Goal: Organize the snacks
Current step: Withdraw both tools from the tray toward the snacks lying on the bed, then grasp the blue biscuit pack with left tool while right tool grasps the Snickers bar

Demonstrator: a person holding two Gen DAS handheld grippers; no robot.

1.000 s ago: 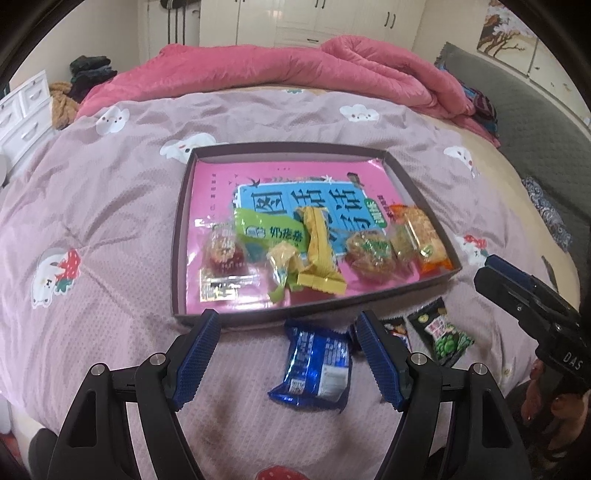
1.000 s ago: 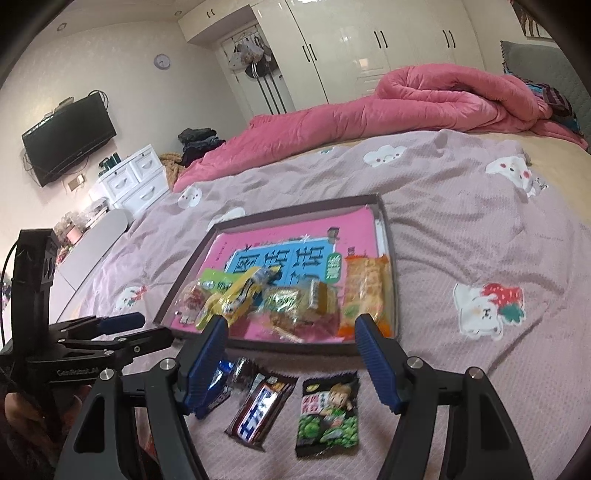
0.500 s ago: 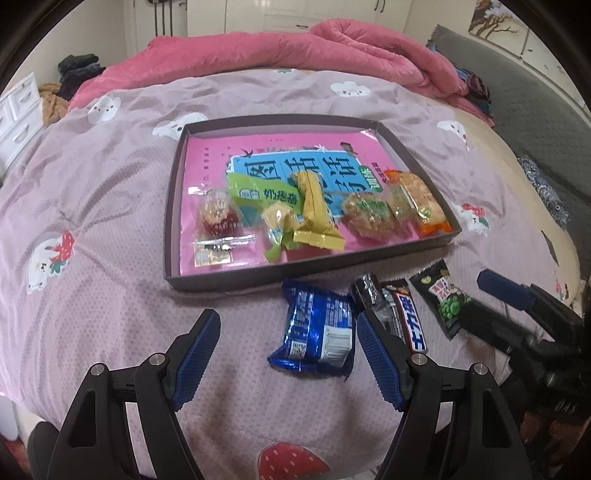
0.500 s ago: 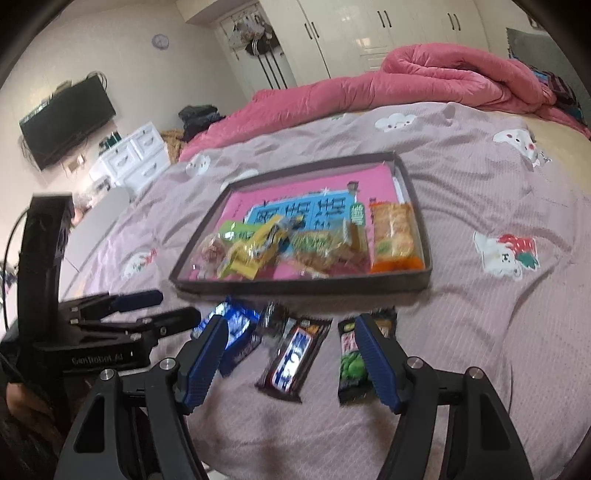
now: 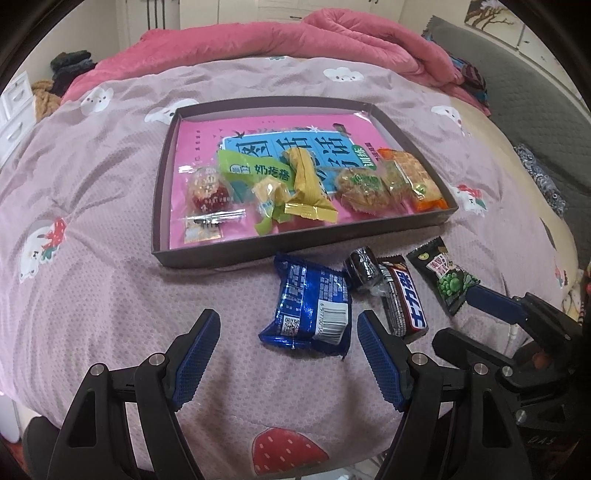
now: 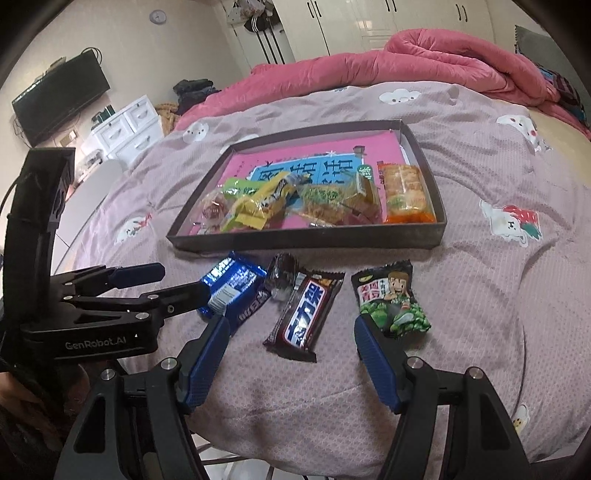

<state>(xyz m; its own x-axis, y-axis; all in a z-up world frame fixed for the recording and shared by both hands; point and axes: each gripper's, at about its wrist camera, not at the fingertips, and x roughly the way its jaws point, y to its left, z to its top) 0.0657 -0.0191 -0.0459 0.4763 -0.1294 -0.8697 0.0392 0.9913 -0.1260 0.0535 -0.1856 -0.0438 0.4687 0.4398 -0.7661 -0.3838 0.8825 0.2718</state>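
Nearest the cameras, both tongs stood wide with nothing between their blue pads. The left gripper (image 5: 286, 334) hovered over the mauve bedspread (image 5: 92, 280), its right finger (image 5: 376, 354) just beside the near edge of a blue foil snack pack (image 5: 312, 306). The right gripper (image 6: 290, 343) hung above a dark chocolate bar (image 6: 304, 314) that lay between its fingers' line but untouched, while its right finger (image 6: 376, 354) sat just in front of a green-pea packet (image 6: 391, 299).

These loose snacks lay in a row on the bedspread, just in front of the tray: the blue pack at left, then a small dark wrapped sweet (image 5: 364, 271) touching the chocolate bar's far end, then the pea packet at right.

Beyond them sat a shallow dark tray (image 5: 162, 177) with a pink book (image 5: 207, 136) flat on its floor. Along its near side lay a red sweet in clear wrap (image 5: 207, 192), a green packet (image 5: 251, 170), a yellow bar (image 5: 310, 184), a round brown cake (image 5: 362, 188) and an orange cracker pack (image 5: 417, 177).

Farther back a pink quilt (image 5: 277, 37) was heaped across the bed, with white wardrobes (image 6: 369, 22) behind it; a white drawer unit (image 6: 125, 125) and a wall television (image 6: 59, 99) stood at left.
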